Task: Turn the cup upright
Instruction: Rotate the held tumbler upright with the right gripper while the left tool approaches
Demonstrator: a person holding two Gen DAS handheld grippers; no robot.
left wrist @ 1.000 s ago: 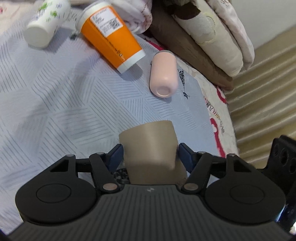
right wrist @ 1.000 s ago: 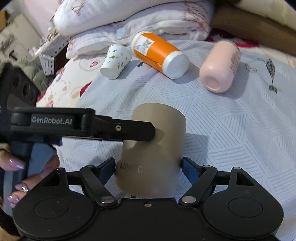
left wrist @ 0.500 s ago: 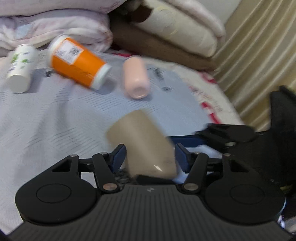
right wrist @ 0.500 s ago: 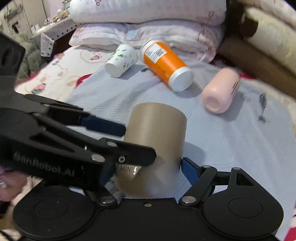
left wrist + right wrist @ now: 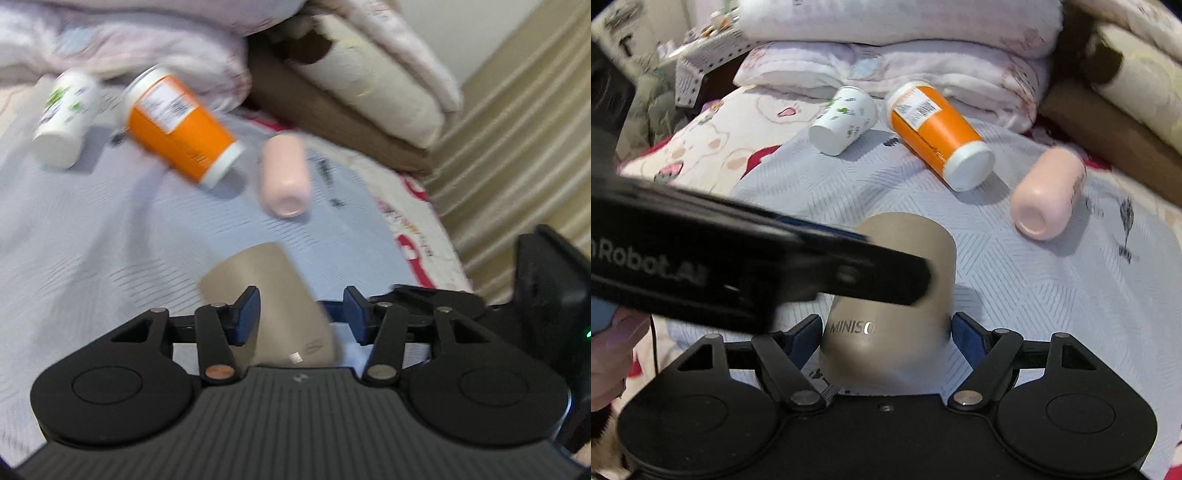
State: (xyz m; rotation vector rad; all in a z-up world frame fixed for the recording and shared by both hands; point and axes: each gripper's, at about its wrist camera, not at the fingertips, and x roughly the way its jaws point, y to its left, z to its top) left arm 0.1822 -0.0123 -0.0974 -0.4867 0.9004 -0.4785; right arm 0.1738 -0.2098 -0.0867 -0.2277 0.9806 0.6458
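Note:
A tan MINISO cup (image 5: 901,295) sits between my right gripper's (image 5: 886,332) blue pads, which press its sides near the lettered end. It also shows in the left wrist view (image 5: 269,295), tilted. My left gripper (image 5: 303,314) is open around it, with a clear gap at its right pad (image 5: 354,314). The left gripper's arm (image 5: 738,266) crosses in front of the cup in the right wrist view. The cup's mouth is hidden.
An orange cup (image 5: 938,129), a small white printed cup (image 5: 846,118) and a pink cup (image 5: 1049,192) lie on their sides on the grey bedspread (image 5: 1034,280). Folded blankets and pillows (image 5: 905,33) are stacked behind. A curtain (image 5: 517,129) hangs right.
My left gripper's jaws have opened off the tan cup and it has swung around the cup. My right gripper stays shut on the cup, which has tipped.

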